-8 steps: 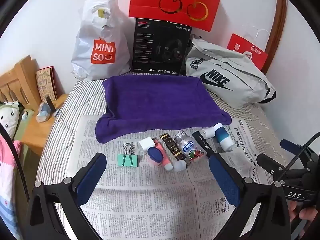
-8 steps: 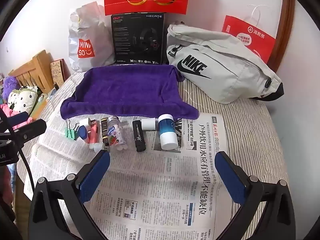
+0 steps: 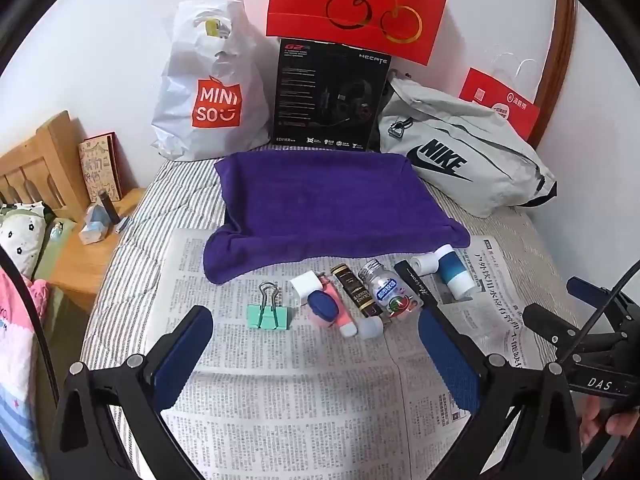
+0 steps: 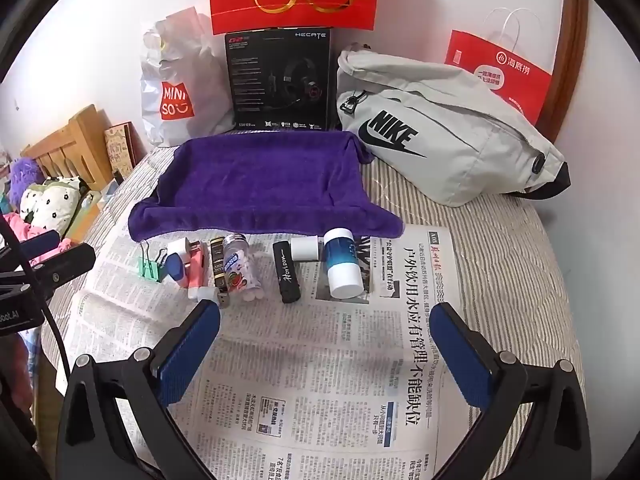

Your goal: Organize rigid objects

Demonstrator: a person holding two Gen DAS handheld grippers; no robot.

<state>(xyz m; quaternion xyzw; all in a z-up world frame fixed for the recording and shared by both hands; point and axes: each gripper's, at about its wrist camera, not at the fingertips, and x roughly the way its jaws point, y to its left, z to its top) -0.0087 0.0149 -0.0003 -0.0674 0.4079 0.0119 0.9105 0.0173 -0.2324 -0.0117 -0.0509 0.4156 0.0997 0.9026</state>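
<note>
A row of small objects lies on newspaper (image 3: 304,392) in front of a purple towel (image 3: 328,208): a green binder clip (image 3: 267,316), a white plug (image 3: 303,285), a blue oval case (image 3: 322,305), a pink tube (image 3: 342,312), a dark gold-lettered stick (image 3: 357,290), a clear pill bottle (image 3: 386,292), a black bar (image 3: 416,282), a small white roll (image 3: 423,265) and a blue-and-white bottle (image 3: 456,276). My left gripper (image 3: 316,334) is open and empty, just short of the row. My right gripper (image 4: 324,330) is open and empty, short of the black bar (image 4: 286,272) and blue-and-white bottle (image 4: 340,266).
Behind the towel (image 4: 260,184) stand a Miniso bag (image 3: 208,88), a black headset box (image 3: 330,96), a red gift bag (image 3: 356,4) and a grey Nike bag (image 3: 464,160). A wooden bedside shelf (image 3: 80,248) and soft toys are at the left.
Both grippers have shifted very slightly; the objects have not moved.
</note>
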